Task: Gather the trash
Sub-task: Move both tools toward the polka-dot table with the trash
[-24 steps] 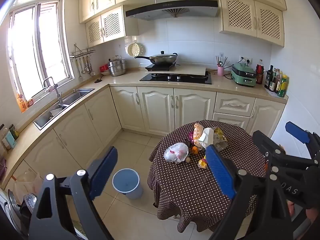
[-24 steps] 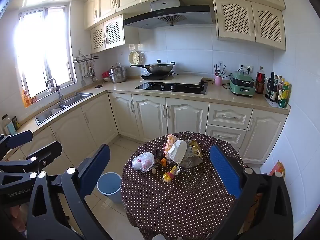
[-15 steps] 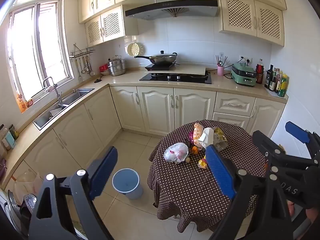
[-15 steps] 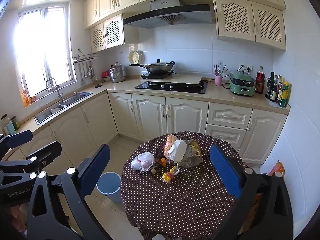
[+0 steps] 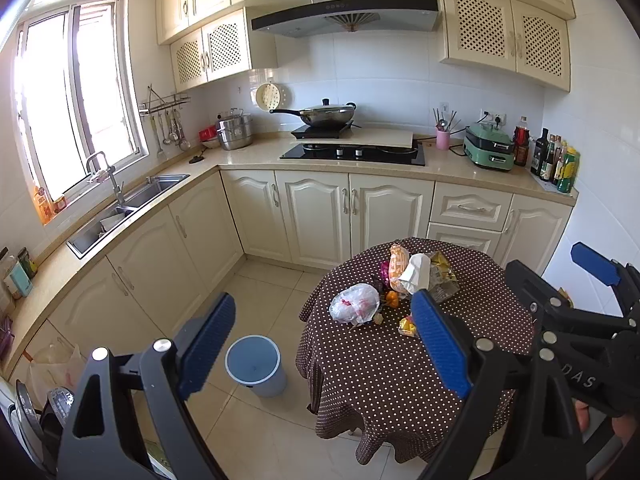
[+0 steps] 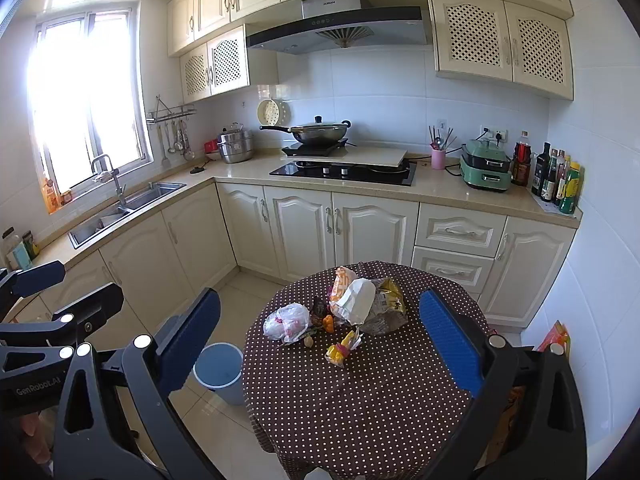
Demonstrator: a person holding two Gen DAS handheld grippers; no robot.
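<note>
Pre-grasp: left gripper point(image 5: 320, 344) and right gripper point(image 6: 320, 344) hovering spread wide, empty; next, reaching table trash point(image 6: 360, 304), then bin point(image 6: 219, 364).

Home kitchen: cream cabinets point(image 5: 320, 216) across the middle, sink point(image 5: 120, 216) under the window point(image 5: 76, 92) at left, hob point(image 5: 356, 154) with wok point(image 5: 324, 114) and range hood point(image 5: 344, 16) top centre, round dotted table point(image 6: 360, 380) at bottom.

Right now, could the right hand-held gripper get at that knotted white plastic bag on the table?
Probably yes: the right hand-held gripper is open and empty, and the white plastic bag lies uncovered, nothing blocking it.
</note>
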